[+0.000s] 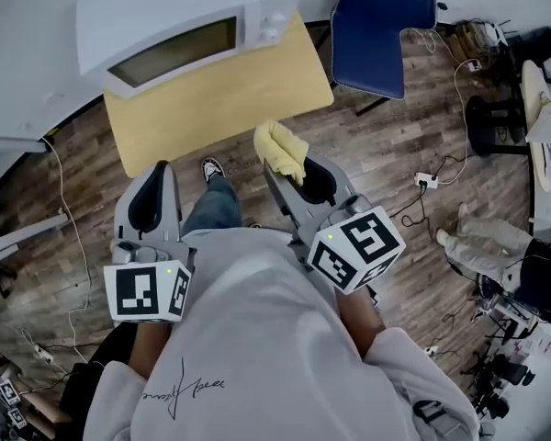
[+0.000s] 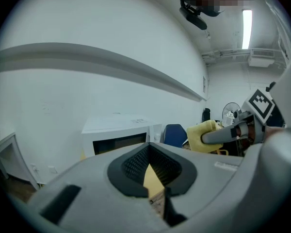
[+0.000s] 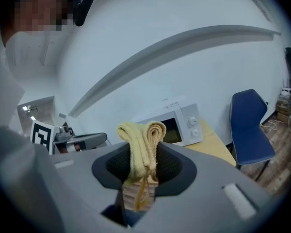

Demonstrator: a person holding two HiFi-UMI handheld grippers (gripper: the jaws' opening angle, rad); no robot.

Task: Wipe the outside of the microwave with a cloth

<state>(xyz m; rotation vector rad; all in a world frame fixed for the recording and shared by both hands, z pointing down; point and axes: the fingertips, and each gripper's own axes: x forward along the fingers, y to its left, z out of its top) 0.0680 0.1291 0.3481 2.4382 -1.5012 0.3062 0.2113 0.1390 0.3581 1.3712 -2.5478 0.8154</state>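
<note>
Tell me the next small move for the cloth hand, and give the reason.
Probably carry the right hand-held gripper forward toward the microwave. It is shut on the folded yellow cloth, which is held short of the table's near edge, so the cloth is not touching the microwave yet.

A light wooden rectangular surface (image 1: 230, 99) stands ahead of both jaws on a dark wood-plank floor (image 1: 386, 154). A white boxy microwave oven (image 1: 179, 26) sits on its far side. On the floor, beyond the right jaws, stands a blue padded chair (image 1: 386, 26), and to their right lies a white power strip (image 1: 426, 179).
</note>
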